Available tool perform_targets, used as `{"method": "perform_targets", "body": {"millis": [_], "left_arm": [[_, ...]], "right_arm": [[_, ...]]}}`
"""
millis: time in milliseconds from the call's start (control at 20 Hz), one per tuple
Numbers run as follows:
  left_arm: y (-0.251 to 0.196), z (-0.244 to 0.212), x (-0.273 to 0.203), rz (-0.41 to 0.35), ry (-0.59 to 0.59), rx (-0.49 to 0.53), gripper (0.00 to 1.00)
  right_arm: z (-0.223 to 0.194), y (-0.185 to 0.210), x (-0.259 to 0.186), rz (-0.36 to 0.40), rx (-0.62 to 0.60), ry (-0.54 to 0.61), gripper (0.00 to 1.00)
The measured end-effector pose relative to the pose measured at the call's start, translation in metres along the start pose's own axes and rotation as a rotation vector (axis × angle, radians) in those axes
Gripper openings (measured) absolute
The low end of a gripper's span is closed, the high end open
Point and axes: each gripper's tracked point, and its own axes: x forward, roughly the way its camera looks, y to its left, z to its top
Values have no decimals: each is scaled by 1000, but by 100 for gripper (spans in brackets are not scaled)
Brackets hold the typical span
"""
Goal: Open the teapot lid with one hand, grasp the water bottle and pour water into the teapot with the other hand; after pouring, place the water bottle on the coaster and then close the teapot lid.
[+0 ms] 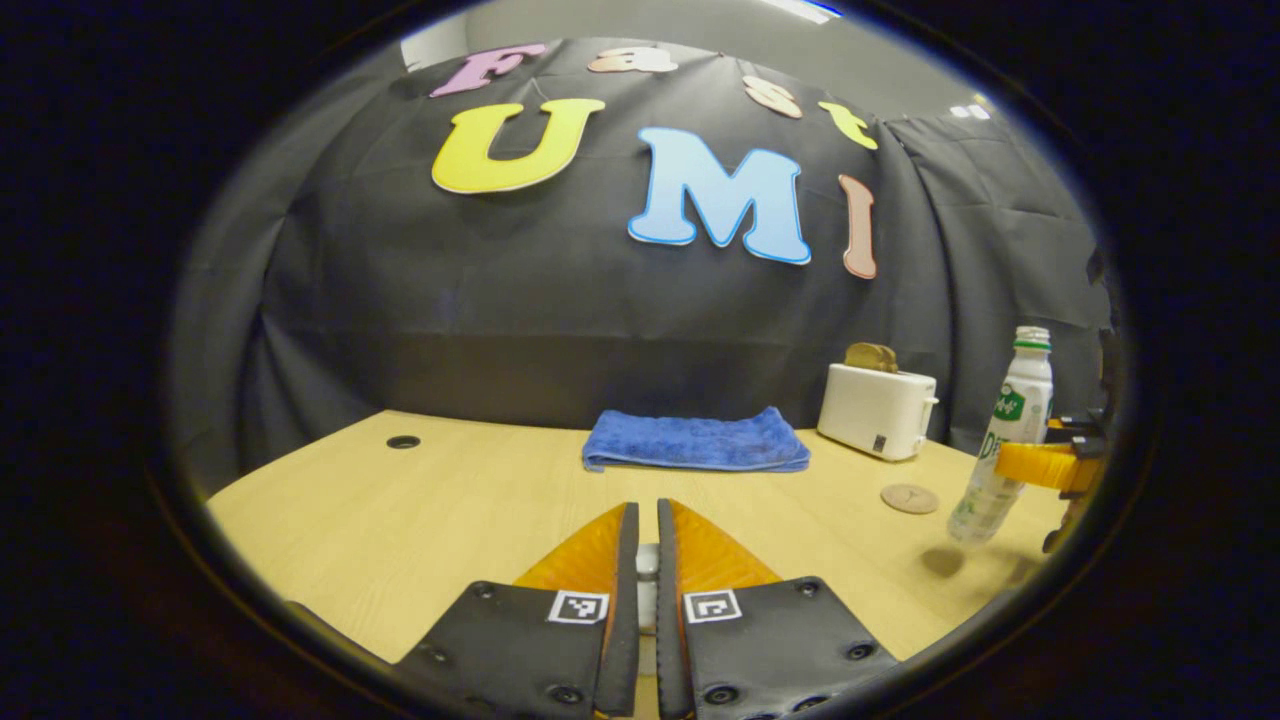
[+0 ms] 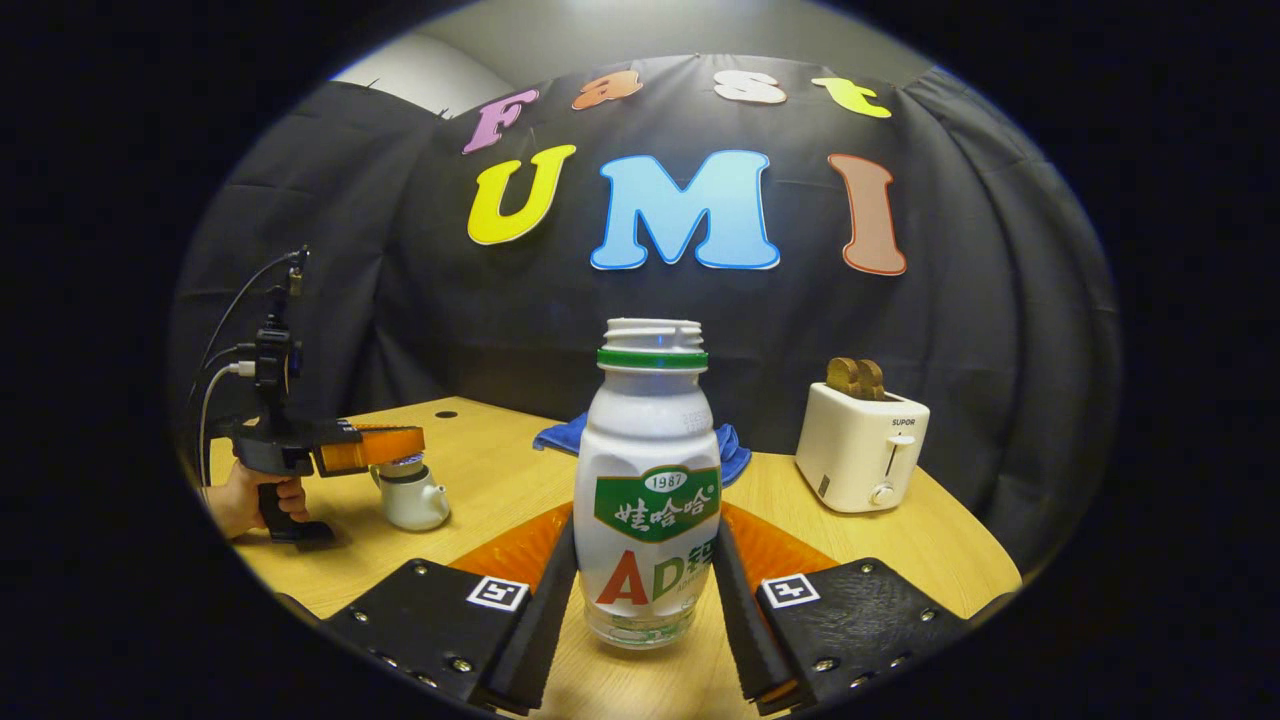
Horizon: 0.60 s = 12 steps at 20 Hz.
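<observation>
Gripped at its waist by the right gripper [image 2: 648, 590], an uncapped bottle [image 2: 650, 500] hangs upright above the table [image 2: 500, 480], clear of the coaster [image 1: 909, 498] at ten o'clock from its base. Pouring or parking it remains. Right gripper view shows the teapot [image 2: 412, 497] at nine o'clock, the left gripper [image 1: 640, 560] pinching something pale at its lid; whether lifted, unclear. Left gripper view adds the coaster.
</observation>
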Motion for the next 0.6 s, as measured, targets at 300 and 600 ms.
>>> {"method": "perform_targets", "body": {"millis": [300,600], "left_arm": [[-4,-6,2,7,4,14,18],[-3,8,-7,23,-43,46,40]], "right_arm": [[-1,-12,4,-28,-4,-4,70],[4,-29,15,-74,12,2,70]]}}
